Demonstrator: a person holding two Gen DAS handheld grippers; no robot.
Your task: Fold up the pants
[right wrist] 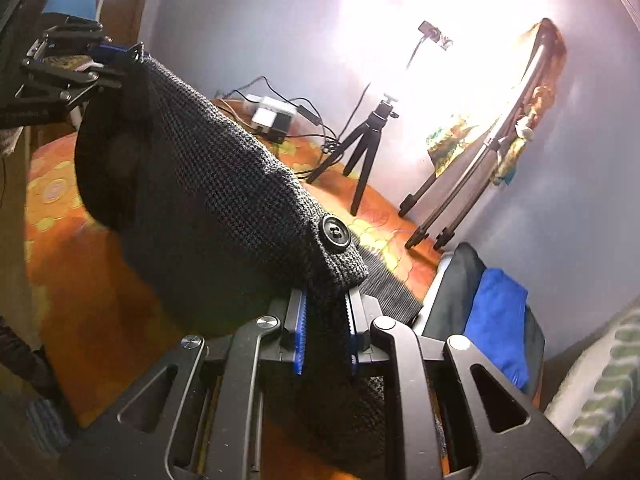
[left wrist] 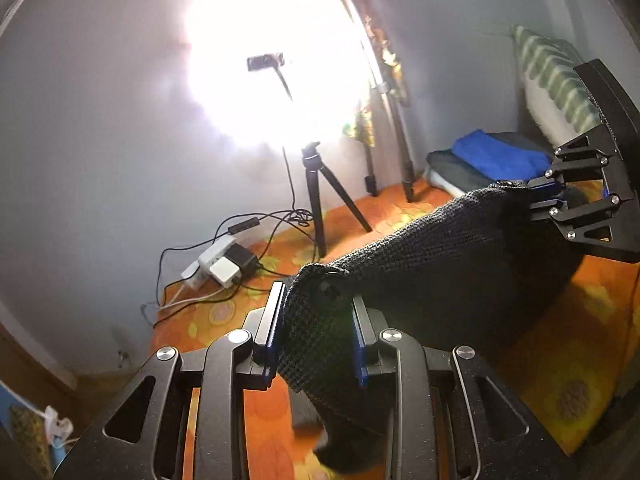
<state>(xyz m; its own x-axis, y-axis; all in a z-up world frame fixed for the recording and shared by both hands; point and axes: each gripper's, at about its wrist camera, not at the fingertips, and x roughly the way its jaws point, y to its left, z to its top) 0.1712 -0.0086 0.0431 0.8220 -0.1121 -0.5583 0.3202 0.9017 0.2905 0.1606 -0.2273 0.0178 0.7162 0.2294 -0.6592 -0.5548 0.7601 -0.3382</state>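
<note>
I have the pants point(left wrist: 440, 248) lifted above the orange cover point(left wrist: 560, 360), centre of both frames. L gripper point(left wrist: 316, 332) and R gripper point(right wrist: 326, 328) are each nearly closed, pinching one waistband end. No fold is visible yet; I think folding and laying down all remain.

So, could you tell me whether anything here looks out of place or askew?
Mostly no. The pants hang stretched between the left gripper and right gripper, both clamped on the waistband. Only the power strip and tangled cables lying on the orange bedspread look untidy.
</note>
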